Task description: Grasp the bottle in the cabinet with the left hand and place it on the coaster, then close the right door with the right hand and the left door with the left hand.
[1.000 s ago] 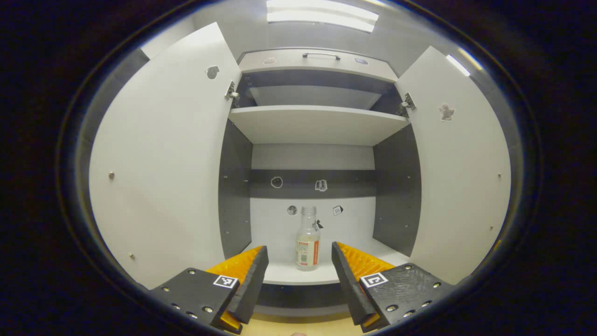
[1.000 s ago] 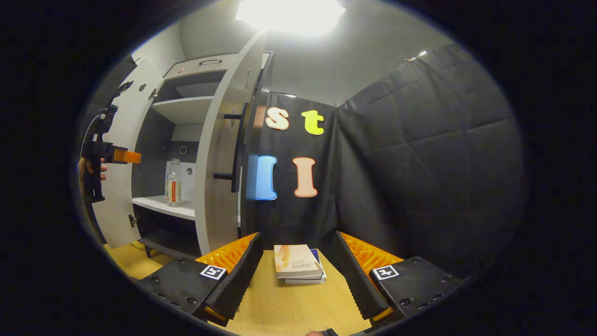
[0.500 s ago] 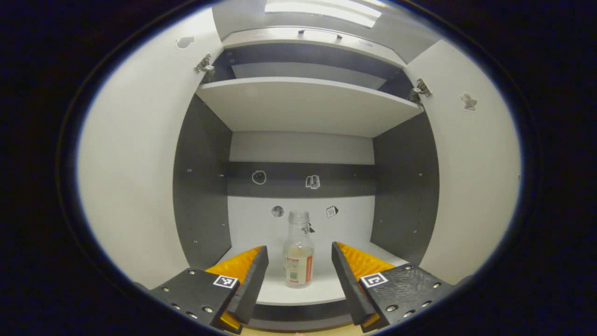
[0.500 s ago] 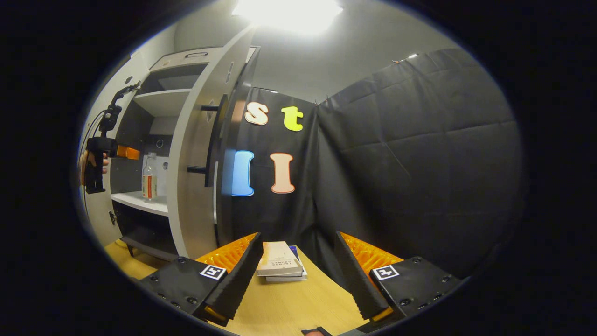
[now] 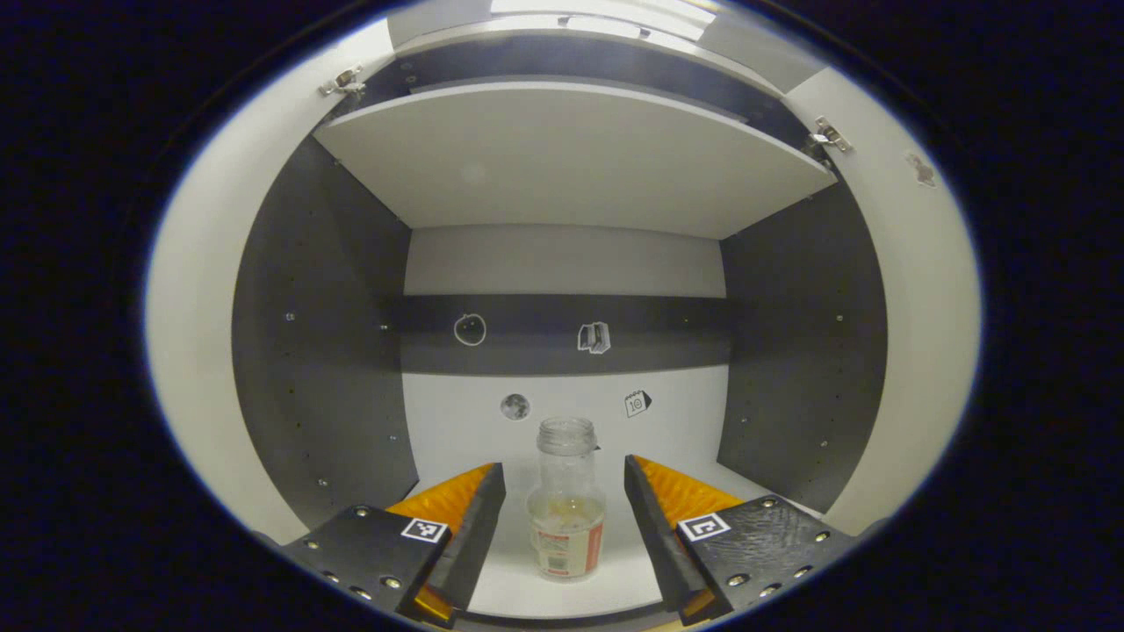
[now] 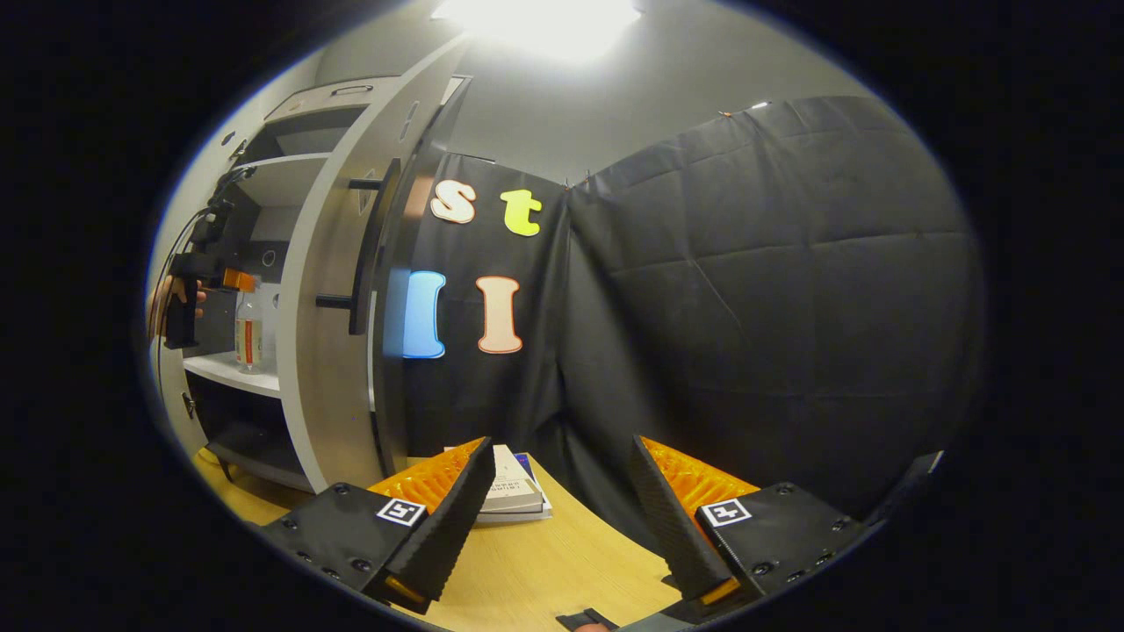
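A clear uncapped bottle [image 5: 567, 509] with a red-and-white label stands upright on the cabinet's lower white shelf [image 5: 518, 588]. My left gripper [image 5: 562, 518] is open, with the bottle between its fingers and a gap on each side. In the right gripper view, the bottle [image 6: 248, 332] shows at the far left with the left gripper [image 6: 230, 281] and a hand [image 6: 162, 298] reaching up to it. My right gripper [image 6: 558, 500] is open over the wooden table [image 6: 536, 570], holding nothing. The right door [image 6: 329, 290] stands open, edge-on, with a dark handle [image 6: 362, 246].
Both white doors flank the cabinet opening, the left door [image 5: 189, 351] and the right door [image 5: 931, 351]. An upper shelf [image 5: 562, 167] spans above the bottle. A stack of books [image 6: 514, 491] lies on the table near the right gripper's fingers.
My left gripper has gone forward into the cabinet until the bottle stands between its fingers. The right gripper view has swung to the right, so the cabinet has slid left.
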Tool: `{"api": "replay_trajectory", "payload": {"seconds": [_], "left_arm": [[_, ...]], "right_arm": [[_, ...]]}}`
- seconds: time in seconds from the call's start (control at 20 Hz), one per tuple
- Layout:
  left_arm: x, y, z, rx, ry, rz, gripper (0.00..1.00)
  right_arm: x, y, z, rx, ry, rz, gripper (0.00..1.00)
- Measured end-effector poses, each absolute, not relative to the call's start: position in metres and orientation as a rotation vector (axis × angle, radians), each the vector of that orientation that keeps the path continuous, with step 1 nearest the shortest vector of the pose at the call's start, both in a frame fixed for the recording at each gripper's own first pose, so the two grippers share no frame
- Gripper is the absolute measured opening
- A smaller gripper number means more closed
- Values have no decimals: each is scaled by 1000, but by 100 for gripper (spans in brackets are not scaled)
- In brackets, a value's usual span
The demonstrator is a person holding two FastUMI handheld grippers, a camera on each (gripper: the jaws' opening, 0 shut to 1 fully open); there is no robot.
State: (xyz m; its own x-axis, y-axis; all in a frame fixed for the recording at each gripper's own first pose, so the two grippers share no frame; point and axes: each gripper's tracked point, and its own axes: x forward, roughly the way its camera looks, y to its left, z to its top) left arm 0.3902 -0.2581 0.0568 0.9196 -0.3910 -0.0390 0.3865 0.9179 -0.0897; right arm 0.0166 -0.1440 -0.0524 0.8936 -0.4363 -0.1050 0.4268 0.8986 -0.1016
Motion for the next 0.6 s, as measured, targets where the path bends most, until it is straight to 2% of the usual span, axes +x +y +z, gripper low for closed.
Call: {"api": "replay_trajectory", "payload": {"seconds": [0.35,0.5,0.6], "left_arm": [[421,-271,39,-13,98,-413,80],[423,-269,41,-1,87,-390,45],[420,-270,44,-24,82,-396,42]], "right_arm": [[19,-144,-63,-64,147,-462,98],[21,-145,-65,-69,152,-455,98],[21,-144,-63,-70,147,-443,98]]}}
